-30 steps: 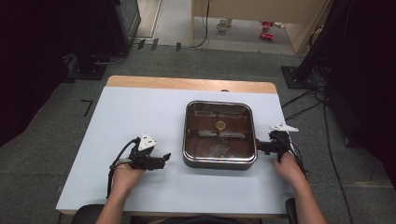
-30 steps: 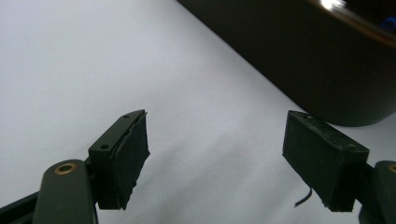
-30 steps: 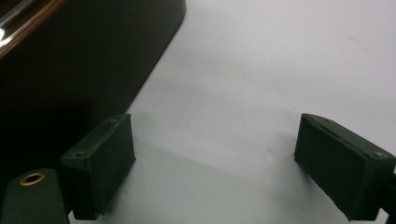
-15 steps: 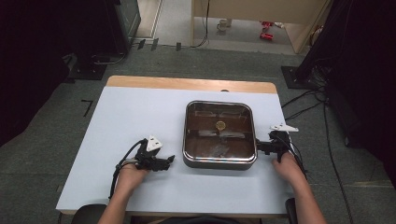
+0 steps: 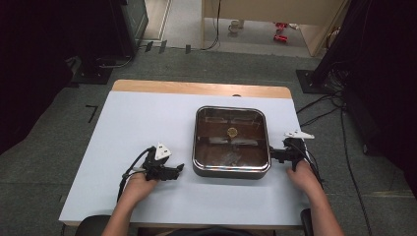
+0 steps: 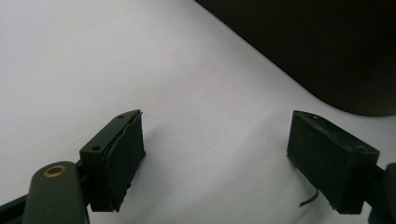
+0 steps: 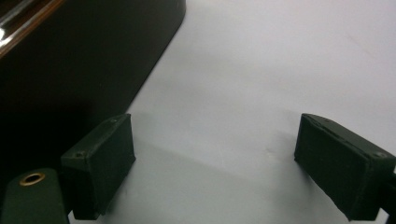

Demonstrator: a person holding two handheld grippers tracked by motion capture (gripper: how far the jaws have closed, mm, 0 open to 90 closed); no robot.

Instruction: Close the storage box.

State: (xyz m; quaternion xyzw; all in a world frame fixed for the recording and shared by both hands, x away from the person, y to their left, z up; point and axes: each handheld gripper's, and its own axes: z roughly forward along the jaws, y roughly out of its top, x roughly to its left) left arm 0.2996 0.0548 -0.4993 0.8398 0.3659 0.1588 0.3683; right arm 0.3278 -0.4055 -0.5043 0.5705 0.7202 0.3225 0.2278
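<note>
A: Checked both tools. Left gripper (image 5: 173, 169) low on the table (image 5: 147, 113), jaws wide apart, nothing between, just beside the near-left corner of the square pan (image 5: 231, 141). Right gripper (image 5: 275, 154) up against the pan's right wall, jaws also spread and empty.

B: Pan position?

A: Right of table centre, glass lid (image 5: 230, 133) on, knob (image 5: 232, 131) in the middle.

B: Failure modes?

A: Looked like no handle within reach on either side. Smooth rounded wall, so probably slips if pinched. Uneven lift likely tips the pan and slides the lid off. Could also shove the pan sideways before closing.
</note>
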